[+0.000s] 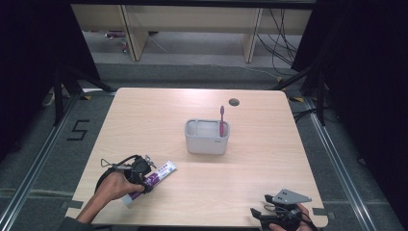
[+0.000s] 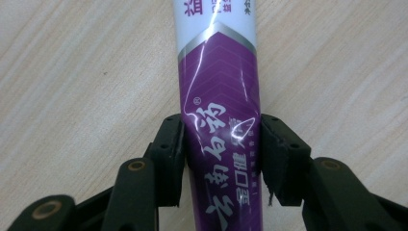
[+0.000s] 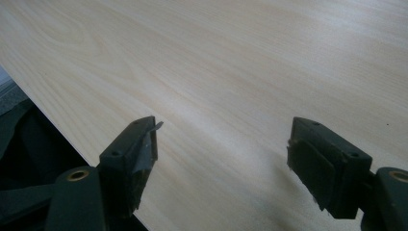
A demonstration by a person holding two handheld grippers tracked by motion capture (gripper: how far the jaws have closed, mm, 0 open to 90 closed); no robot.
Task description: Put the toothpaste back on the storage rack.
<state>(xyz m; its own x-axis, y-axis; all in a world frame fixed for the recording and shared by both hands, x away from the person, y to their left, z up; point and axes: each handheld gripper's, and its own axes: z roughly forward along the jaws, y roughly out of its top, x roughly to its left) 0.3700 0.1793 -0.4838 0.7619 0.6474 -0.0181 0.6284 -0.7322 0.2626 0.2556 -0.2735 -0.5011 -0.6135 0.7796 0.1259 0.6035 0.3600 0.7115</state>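
While the right gripper [image 1: 263,211] waits at the near right corner of the worktop [image 1: 250,173], its fingers [image 3: 137,149] spread wide with nothing between them, the work in hand sits on the near left. There the left gripper [image 1: 144,182] has its fingers [image 2: 173,144] closed on a toothpaste tube [image 1: 151,180], pinching the purple lower part from both sides (the foil dents a little under the pads in the left gripper view). The tube lies slantwise near the front left edge, its white end pointing up toward the middle of the worktop; whether it is lifted off the wood or resting on it, I cannot tell.

Farther back, around the middle, stands a grey holder [image 1: 207,139] with a red toothbrush [image 1: 222,120] upright in its right compartment; the wider left compartment looks empty.

So the grasp seems made, and, judging by the layout, the tube is probably bound for that holder. Carrying it across, tipping it upright and letting go are all left.
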